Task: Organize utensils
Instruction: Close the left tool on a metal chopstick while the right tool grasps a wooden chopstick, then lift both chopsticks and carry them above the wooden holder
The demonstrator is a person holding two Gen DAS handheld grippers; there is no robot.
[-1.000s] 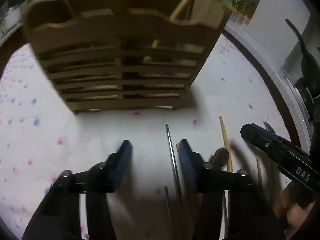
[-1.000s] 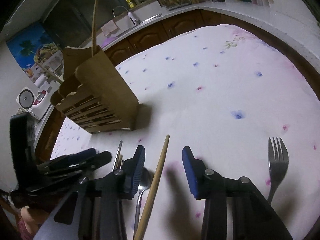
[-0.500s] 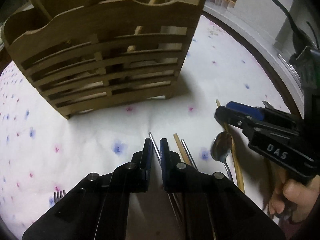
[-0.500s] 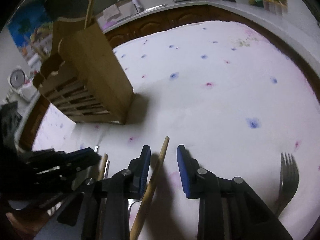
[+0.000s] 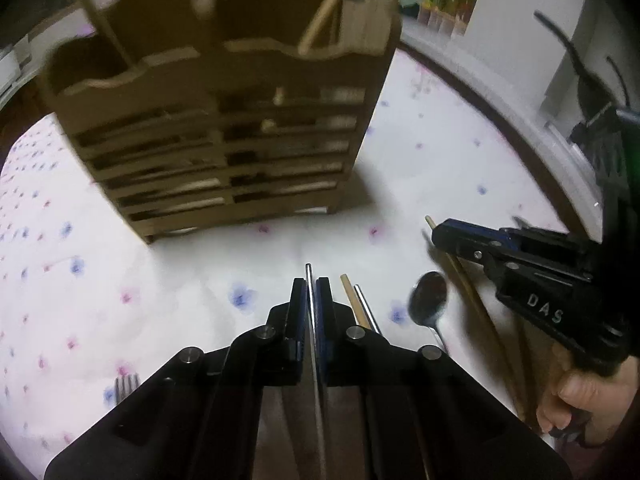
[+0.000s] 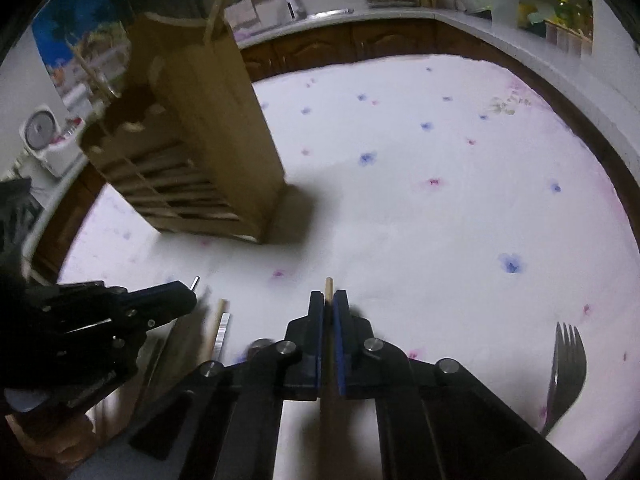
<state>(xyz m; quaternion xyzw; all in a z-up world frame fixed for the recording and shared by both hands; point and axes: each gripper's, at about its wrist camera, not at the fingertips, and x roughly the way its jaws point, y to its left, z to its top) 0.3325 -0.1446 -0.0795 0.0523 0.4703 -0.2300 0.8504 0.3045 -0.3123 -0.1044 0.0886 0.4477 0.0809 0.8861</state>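
A slatted wooden utensil caddy [image 5: 224, 120] stands on the floral tablecloth, with wooden sticks leaning in it; it also shows in the right wrist view [image 6: 192, 152]. My left gripper [image 5: 311, 292] is shut on a thin metal chopstick [image 5: 309, 276], its tip pointing at the caddy. My right gripper [image 6: 329, 304] is shut on a wooden chopstick [image 6: 329, 286]. Loose on the cloth lie a wooden chopstick [image 5: 352, 300], a metal chopstick [image 5: 366, 312] and a spoon [image 5: 429, 300].
A fork [image 6: 566, 364] lies at the right gripper's right, another fork [image 5: 127, 386] at the left gripper's left. The table edge [image 6: 560, 92] curves round the back and right. A kitchen counter with a sink [image 6: 320, 4] stands behind.
Both grippers were open a second ago and have shut, the left on the metal chopstick, the right on the wooden chopstick. Both have lifted slightly.
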